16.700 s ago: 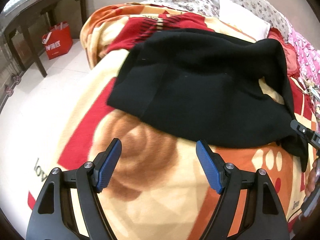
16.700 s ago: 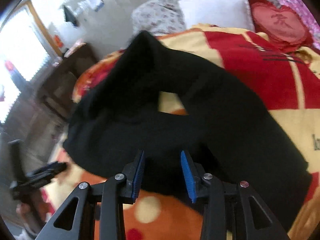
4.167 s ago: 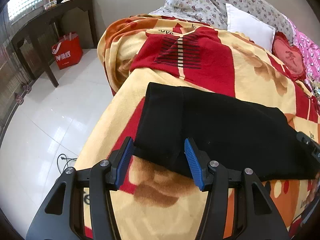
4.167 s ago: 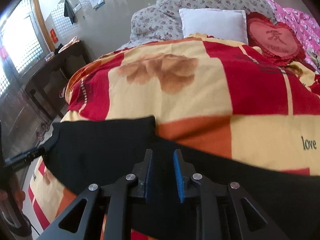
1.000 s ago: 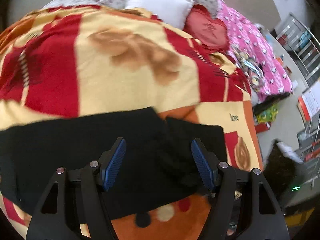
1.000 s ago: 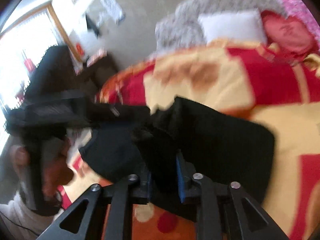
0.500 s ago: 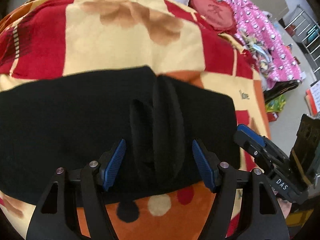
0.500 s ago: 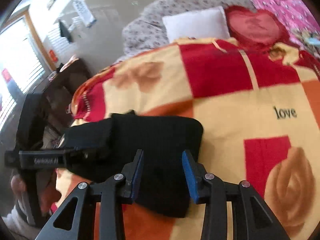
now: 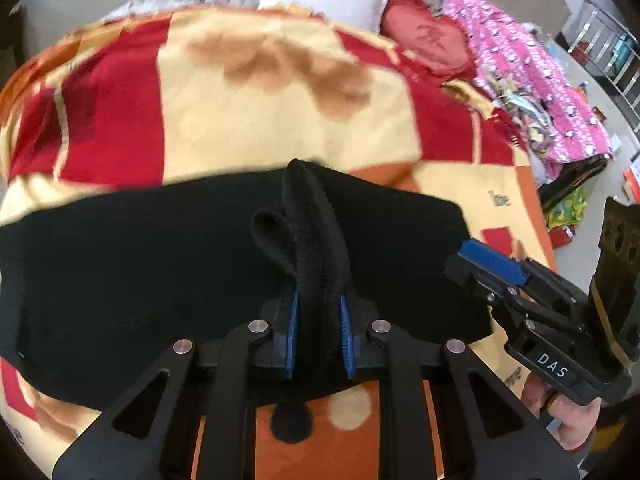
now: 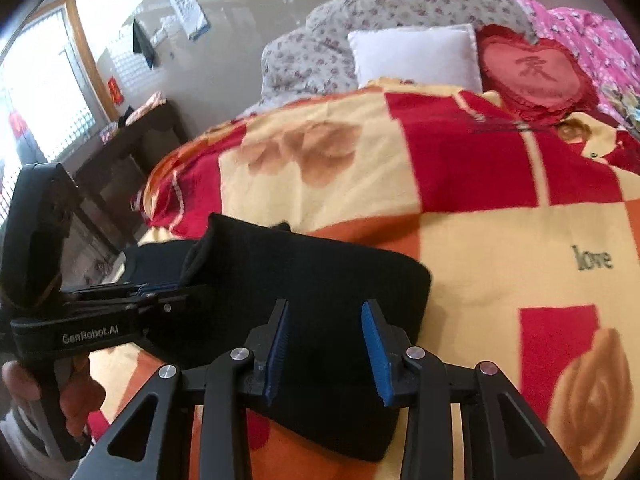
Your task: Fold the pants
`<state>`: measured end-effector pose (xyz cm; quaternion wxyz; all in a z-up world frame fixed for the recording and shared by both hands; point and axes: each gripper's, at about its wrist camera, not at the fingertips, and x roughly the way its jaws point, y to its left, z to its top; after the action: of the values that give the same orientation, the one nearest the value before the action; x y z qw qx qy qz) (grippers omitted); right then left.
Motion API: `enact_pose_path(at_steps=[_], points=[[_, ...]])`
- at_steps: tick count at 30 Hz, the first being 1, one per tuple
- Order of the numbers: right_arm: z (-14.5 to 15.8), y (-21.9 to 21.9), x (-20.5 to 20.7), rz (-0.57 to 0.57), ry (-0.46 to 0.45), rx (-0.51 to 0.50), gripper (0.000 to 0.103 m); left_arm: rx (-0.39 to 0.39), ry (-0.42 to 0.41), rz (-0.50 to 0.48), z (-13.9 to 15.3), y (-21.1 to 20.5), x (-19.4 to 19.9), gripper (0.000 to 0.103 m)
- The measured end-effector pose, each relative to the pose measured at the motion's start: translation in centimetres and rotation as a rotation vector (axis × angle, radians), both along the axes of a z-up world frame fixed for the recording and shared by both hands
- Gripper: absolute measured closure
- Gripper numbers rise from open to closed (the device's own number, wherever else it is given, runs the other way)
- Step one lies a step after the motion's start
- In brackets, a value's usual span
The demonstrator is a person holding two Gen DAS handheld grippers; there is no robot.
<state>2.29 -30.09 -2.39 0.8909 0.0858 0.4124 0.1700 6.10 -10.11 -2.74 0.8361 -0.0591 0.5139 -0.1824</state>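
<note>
Two grippers on the pants [image 9: 160, 280], only one gripping. Left gripper [image 9: 318, 334] has just been closing and now pinches a raised ridge of black cloth between its pads, ridge standing straight ahead of the tips. Right gripper [image 10: 326, 346] is spread, pads apart over the folded end of the pants, nothing pressed between them.

Pants lie as a long black band across the blanket [image 10: 500, 248], running off to the left of the left gripper, short folded end under the right one.

My read: step in hand is lifting the middle to double the band over. To do it well, keep the pinch deep enough to catch all layers, lift straight, carry toward the long side, let the right gripper pin the folded end so it doesn't drag.

Room: open blanket ahead of both tips, pillows [image 10: 416, 56] well beyond. Near bed edge sits just below the grippers, so don't pull cloth back toward the hands. Grippers are close together; watch for a clash.
</note>
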Motion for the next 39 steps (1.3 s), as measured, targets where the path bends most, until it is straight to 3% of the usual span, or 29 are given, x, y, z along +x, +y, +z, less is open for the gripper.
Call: enact_pose_path(at_steps=[4, 10, 23, 27, 34, 39], points=[[-0.7, 1.2, 0.4, -0.002, 0.011, -0.050, 0.067, -0.005, -0.003, 0.014, -0.5, 0.0, -0.1, 0.085], [0.5, 1.0, -0.6, -0.030, 0.012, -0.080, 0.068, 0.020, -0.014, 0.034, 0.2, 0.4, -0.6, 0.071], [1.6, 2.4, -2.9, -0.020, -0.002, -0.120, 0.068, 0.028, -0.043, 0.083, 1.7, 3.2, -3.3, 0.070], [1.1, 3.3, -2.8, -0.010, 0.011, -0.130, 0.068, 0.018, -0.051, 0.118, 1.9, 4.4, -4.0, 0.056], [-0.6, 5.6, -2.2, 0.003, 0.039, -0.228, 0.067, 0.003, -0.043, 0.183, 2.0, 7.4, -5.0, 0.056], [0.2, 6.6, -2.3, 0.038, 0.030, -0.214, 0.068, -0.013, -0.037, 0.226, 2.1, 9.6, -6.0, 0.056]])
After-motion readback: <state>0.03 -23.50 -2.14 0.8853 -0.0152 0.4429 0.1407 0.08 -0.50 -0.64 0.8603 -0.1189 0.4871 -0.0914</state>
